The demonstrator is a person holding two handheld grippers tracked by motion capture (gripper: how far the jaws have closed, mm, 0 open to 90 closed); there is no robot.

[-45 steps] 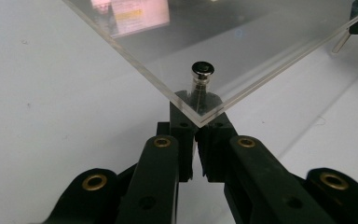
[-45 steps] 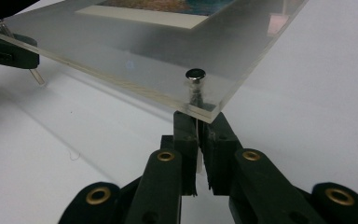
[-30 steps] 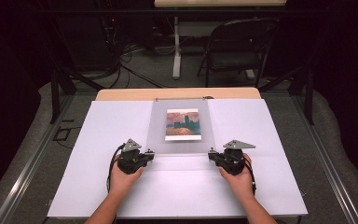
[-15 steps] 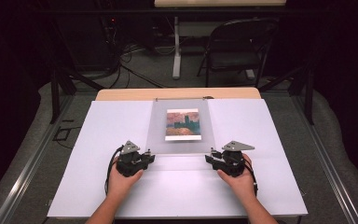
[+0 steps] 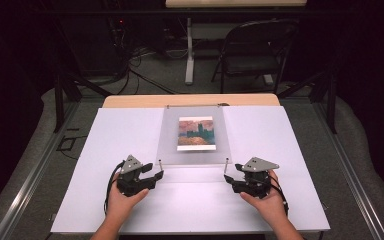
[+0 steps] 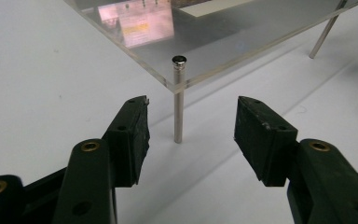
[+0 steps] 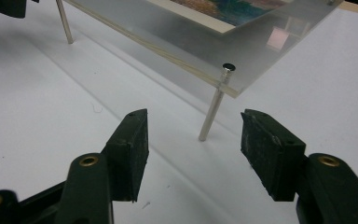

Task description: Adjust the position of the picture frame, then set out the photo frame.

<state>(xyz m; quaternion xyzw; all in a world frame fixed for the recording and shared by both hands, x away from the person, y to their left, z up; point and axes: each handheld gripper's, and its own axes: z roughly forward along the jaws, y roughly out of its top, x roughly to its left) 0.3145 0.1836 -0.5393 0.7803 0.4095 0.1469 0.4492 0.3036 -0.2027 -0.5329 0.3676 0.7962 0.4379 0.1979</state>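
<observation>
Both grippers have backed a little off the near corners of the clear plate [image 5: 194, 135] since the earlier frames, and their jaws have just been opening; nothing sits between either pair now.

Left gripper [image 5: 152, 176]: jaws spread, empty, the near left metal leg [image 6: 178, 100] standing just beyond the tips, not touched. From its own view the leg runs up through the plate's corner and ends in a small cap on top.

Right gripper [image 5: 232, 181]: jaws spread, empty, the near right metal leg [image 7: 213, 109] just ahead of the tips, also untouched.

Plate position: middle of the white table [image 5: 130, 130], raised on thin legs, near edge toward the person, far edge close to the table's far side. A colour picture [image 5: 196, 133] lies flat in it, roughly centred. The plate looks level and square to the table.

Judgement on progress: the plate looks set down and released at both near corners, so the placing step appears done. What seems left is for both hands to pull clear toward the near edge. Whether the far legs are seated properly cannot be told from these views.
</observation>
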